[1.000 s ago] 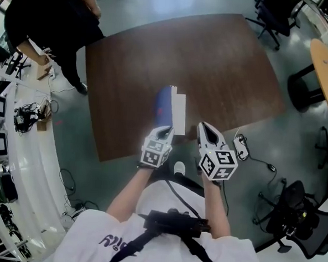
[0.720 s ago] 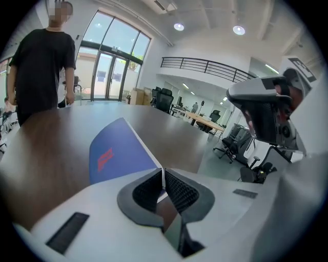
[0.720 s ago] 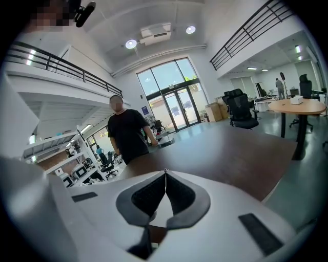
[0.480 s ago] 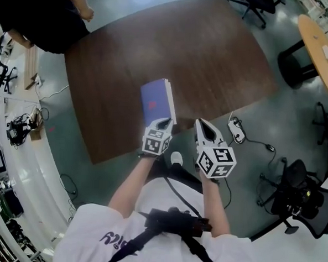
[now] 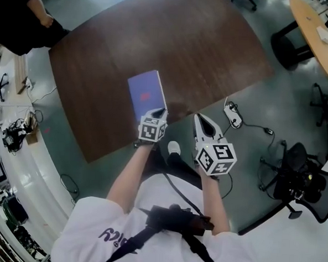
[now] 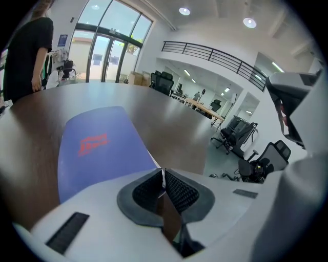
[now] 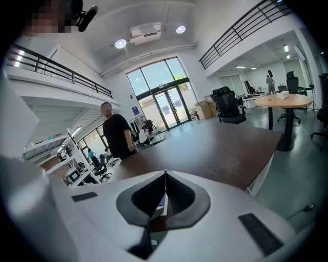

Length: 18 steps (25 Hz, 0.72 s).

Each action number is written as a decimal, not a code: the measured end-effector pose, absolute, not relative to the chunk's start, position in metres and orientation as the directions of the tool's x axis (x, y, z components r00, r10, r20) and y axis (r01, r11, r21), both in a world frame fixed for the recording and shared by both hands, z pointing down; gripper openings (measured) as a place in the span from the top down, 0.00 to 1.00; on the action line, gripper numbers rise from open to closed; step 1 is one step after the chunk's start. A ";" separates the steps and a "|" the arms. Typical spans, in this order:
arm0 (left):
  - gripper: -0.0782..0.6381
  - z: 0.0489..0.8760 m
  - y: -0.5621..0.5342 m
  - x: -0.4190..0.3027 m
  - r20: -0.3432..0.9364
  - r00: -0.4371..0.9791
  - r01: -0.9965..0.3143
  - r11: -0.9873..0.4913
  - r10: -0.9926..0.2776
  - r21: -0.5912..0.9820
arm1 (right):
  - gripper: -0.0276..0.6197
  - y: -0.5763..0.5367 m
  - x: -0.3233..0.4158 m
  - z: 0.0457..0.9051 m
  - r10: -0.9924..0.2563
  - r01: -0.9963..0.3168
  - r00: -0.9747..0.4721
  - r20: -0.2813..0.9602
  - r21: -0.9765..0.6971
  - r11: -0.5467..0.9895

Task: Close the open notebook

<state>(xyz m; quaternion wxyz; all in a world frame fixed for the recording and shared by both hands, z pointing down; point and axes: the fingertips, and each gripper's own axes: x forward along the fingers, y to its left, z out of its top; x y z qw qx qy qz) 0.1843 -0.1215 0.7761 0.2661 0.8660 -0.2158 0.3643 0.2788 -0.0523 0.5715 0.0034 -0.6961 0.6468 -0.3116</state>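
Note:
The notebook (image 5: 145, 93) lies shut and flat on the brown table (image 5: 208, 47), blue cover with a red mark facing up; it also fills the left of the left gripper view (image 6: 97, 148). My left gripper (image 5: 159, 110) sits at its near right corner, jaws shut on the cover's edge, a thin white sliver showing between the tips (image 6: 162, 170). My right gripper (image 5: 198, 116) hangs to the right by the table's near edge, apart from the notebook, its jaws shut on nothing (image 7: 165, 173).
A person in black (image 5: 18, 19) stands at the table's far left corner. A power strip (image 5: 231, 115) with its cable lies on the floor to the right. Office chairs (image 5: 299, 186) and a round wooden table (image 5: 314, 31) stand further right.
The blue cover swung from upright down to the left and now lies flat. My left gripper sank with it. The right gripper drifted slightly.

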 end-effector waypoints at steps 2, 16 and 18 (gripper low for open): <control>0.85 0.783 -0.121 0.184 0.766 0.620 -0.578 -0.759 -0.170 0.299 | 0.95 -0.048 0.283 0.572 -0.906 -0.894 -0.023 0.422 -0.415 -0.170; 0.85 0.756 -0.102 0.187 0.706 0.681 -0.577 -0.736 -0.196 0.353 | 0.95 -0.014 0.313 0.532 -0.938 -0.900 0.012 0.347 -0.404 -0.161; 0.85 0.730 -0.107 0.192 0.664 0.705 -0.592 -0.722 -0.250 0.357 | 0.95 -0.020 0.319 0.521 -0.950 -0.907 -0.010 0.314 -0.403 -0.123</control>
